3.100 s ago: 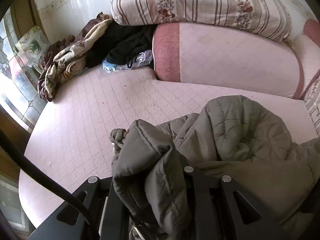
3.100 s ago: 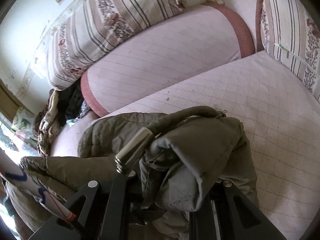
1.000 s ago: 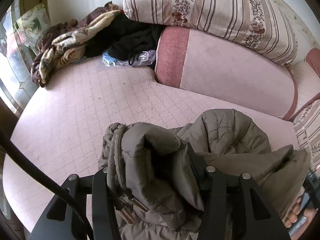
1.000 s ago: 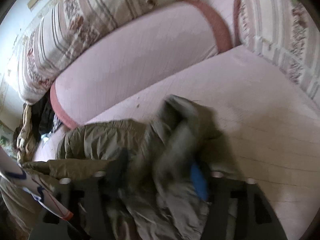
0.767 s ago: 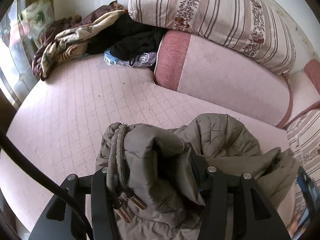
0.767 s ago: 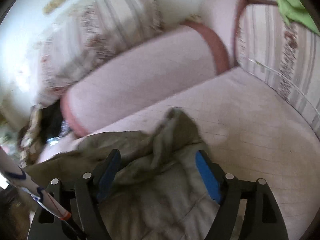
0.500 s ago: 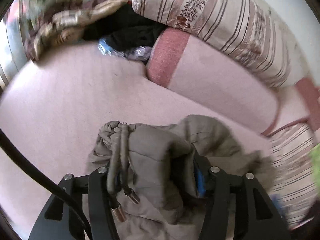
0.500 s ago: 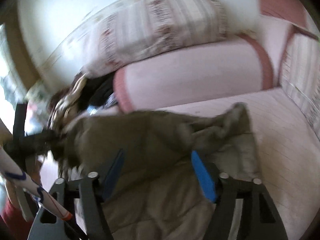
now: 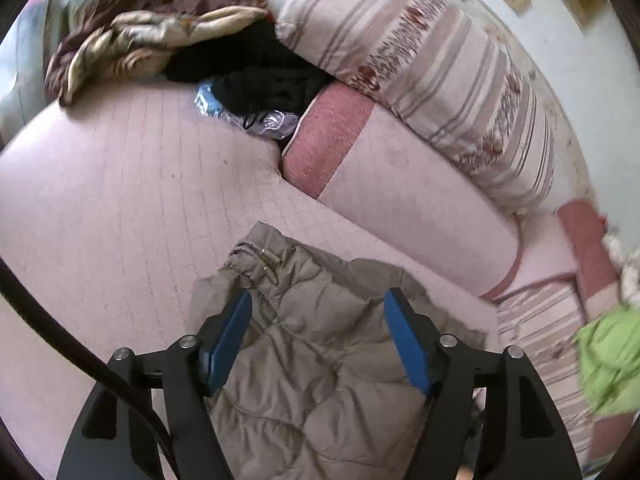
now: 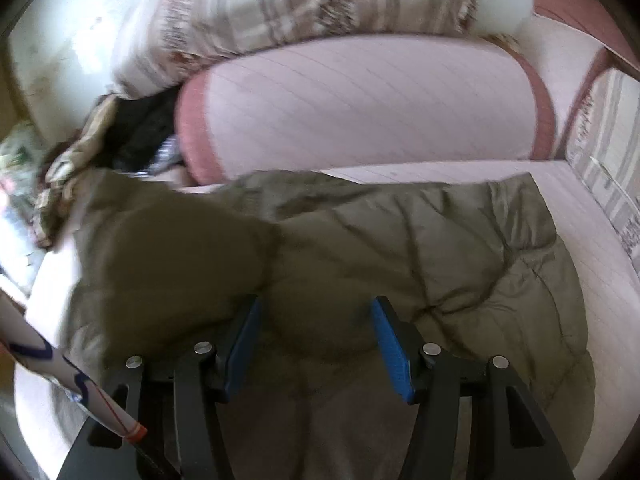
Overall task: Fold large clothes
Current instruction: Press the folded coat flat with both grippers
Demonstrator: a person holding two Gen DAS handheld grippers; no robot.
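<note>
Jacket (image 9: 320, 360) now released, clothes heap (image 9: 168, 48) beyond

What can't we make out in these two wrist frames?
- Quilted jacket, left wrist view: its near part is cut off by the bottom edge and covered by the left gripper.
- Jacket's left portion, right wrist view: motion blur, folds unreadable.
- Dark clothes pile, left wrist view: separate items indistinguishable.
- Green cloth: blurred, cut by the right edge.

Quilted jacket (image 9: 320, 360) on pink sofa (image 9: 120, 208)
</note>
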